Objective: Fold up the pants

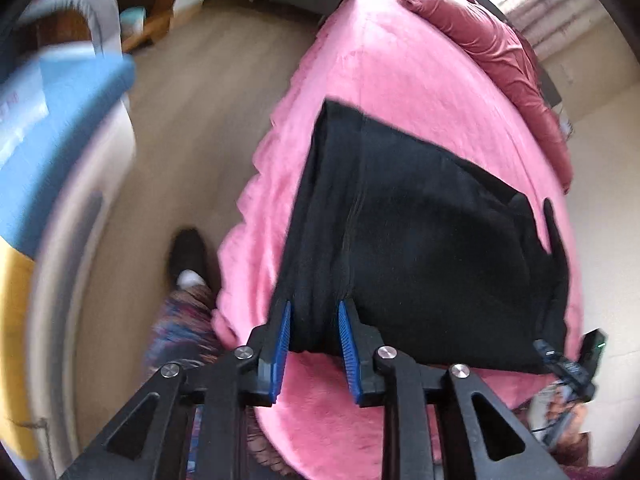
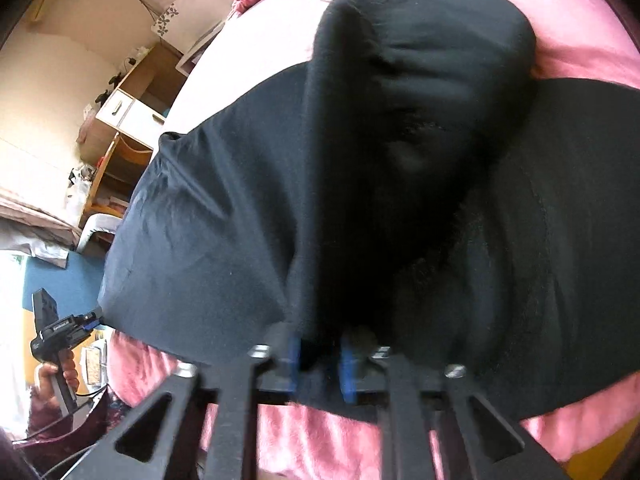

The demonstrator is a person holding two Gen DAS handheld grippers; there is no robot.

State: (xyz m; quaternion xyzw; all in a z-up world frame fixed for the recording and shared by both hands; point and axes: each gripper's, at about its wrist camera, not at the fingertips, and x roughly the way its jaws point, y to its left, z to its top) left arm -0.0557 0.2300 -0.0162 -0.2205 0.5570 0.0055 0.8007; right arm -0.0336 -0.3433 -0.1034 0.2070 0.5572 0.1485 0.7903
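Left wrist view: black fabric pants [image 1: 420,240] lie spread on the fuzzy pink blanket-covered bed [image 1: 400,60], near its foot edge. Left gripper [image 1: 314,312] with blue-padded fingers [image 1: 283,336] pinches a bunched edge of the pants — cloth fills the gap between the pads. Only this view shows the wood-look floor [image 1: 200,128], the person's dark shoe [image 1: 188,256], a blurred blue-and-white bin [image 1: 60,140] at left, a dark-red pillow [image 1: 500,52] at the bed's far end, and the other handheld unit at the pants' right corner.

Right wrist view: right gripper [image 2: 320,360] — blurred — clamps a raised fold of the pants [image 2: 400,160], which drapes up and blocks most of the bed. Only here: a wooden shelf unit with white drawer [image 2: 124,120] and a hand on the left gripper's handle [image 2: 60,340].
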